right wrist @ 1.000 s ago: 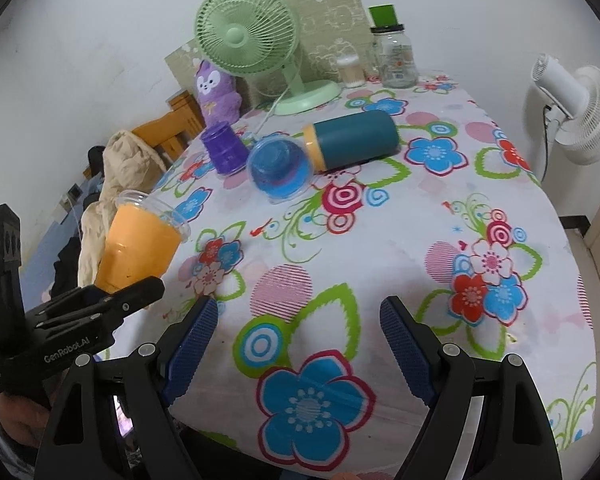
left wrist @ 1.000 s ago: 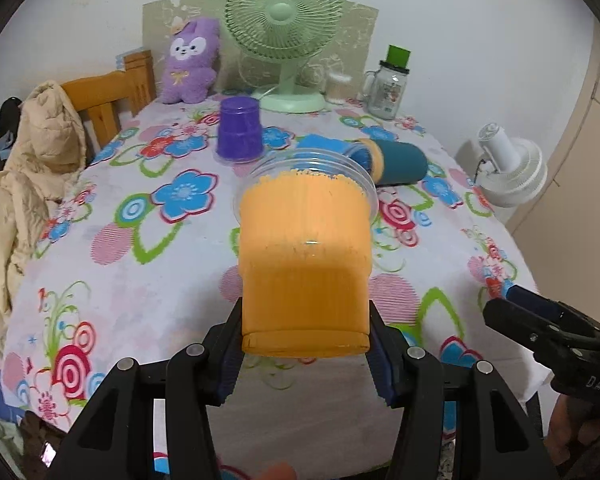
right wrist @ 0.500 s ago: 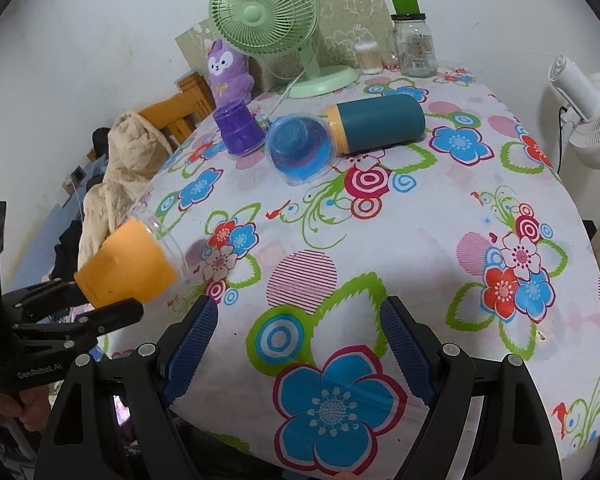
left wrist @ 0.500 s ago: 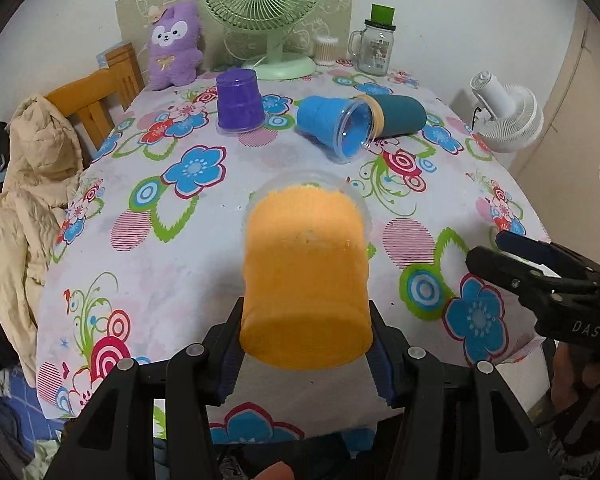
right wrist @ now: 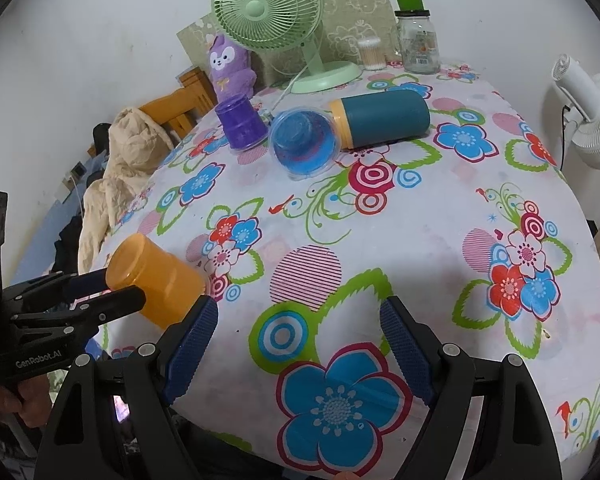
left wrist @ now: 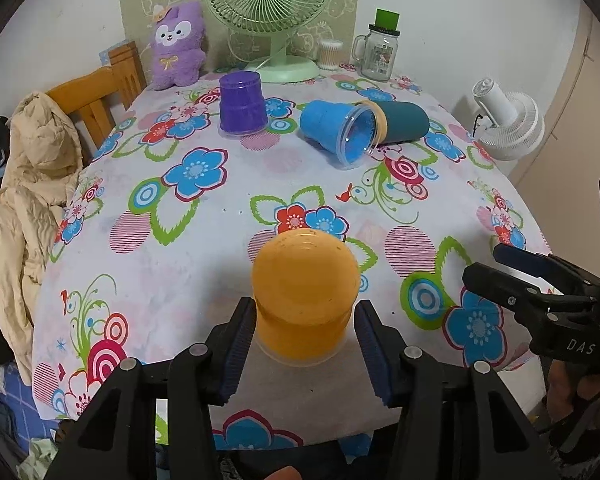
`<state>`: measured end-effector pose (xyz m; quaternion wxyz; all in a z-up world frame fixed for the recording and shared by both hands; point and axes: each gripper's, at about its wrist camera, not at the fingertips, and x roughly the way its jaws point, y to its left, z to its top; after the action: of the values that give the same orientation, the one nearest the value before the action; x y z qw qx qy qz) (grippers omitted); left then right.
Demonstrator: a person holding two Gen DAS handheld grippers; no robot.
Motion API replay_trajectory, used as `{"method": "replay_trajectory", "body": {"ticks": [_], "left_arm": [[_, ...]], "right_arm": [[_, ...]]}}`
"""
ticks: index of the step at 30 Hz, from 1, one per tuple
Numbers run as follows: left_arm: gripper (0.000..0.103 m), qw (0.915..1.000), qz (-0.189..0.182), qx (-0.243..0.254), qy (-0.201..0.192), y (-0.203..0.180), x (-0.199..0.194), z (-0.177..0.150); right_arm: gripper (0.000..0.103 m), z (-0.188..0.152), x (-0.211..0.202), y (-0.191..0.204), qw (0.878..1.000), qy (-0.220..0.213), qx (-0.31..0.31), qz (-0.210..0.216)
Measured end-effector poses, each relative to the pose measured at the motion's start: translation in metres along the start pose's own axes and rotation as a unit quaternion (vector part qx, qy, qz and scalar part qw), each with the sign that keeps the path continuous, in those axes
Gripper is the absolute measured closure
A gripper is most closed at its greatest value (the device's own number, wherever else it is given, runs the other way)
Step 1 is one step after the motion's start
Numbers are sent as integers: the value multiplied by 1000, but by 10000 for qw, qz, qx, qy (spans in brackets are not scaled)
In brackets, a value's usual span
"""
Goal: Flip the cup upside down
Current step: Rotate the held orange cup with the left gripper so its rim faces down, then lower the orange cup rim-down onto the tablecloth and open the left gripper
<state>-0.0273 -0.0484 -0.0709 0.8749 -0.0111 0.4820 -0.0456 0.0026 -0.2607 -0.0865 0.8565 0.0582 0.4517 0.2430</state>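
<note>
My left gripper (left wrist: 304, 320) is shut on the orange cup (left wrist: 305, 292). The cup is turned over, its closed base up and towards the camera, its mouth down near the flowered tablecloth (left wrist: 188, 240) at the table's near edge. In the right wrist view the orange cup (right wrist: 156, 280) is tilted, mouth down to the right, with the left gripper (right wrist: 100, 294) clamped on it; I cannot tell if its rim touches the cloth. My right gripper (right wrist: 296, 340) is open and empty over the near table edge, right of the cup; it also shows in the left wrist view (left wrist: 516, 276).
A purple cup (left wrist: 242, 102) stands upside down at the back. A blue cup (left wrist: 336, 130) lies on its side against a teal tumbler (left wrist: 400, 122). A green fan (left wrist: 272, 12), plush toy (left wrist: 178, 46) and jar (left wrist: 378, 54) line the back. A jacket (left wrist: 28, 196) hangs on the left chair.
The left gripper has rotated the orange cup from upright to mouth-down and lowered it towards the table's near edge. The right gripper has stayed open, almost still.
</note>
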Motion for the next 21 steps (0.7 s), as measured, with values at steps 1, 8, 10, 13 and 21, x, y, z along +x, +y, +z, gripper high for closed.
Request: {"method": "replay_trajectory", "body": {"ticks": [1,8,10,13,21], "left_arm": [[51,10000,-7,-10,-16,0,-1,0],[54,9998,-90,-105,-133,3,0,3],[54,9997,-124,-145,-146,4,0,3],[54,9994,-164,-220,-206,7,-2,4],[54,9982,-231,-345,-434,13,-14,10]], "right_arm": [[18,0,0,0,10000,0,3,6],[18,0,2,2,10000,47,-21,3],[18,0,2,3,10000,49,-30,0],[18,0,2,3,10000,48,-27,-5],[18,2,2,3,10000,23,-7,-6]]}}
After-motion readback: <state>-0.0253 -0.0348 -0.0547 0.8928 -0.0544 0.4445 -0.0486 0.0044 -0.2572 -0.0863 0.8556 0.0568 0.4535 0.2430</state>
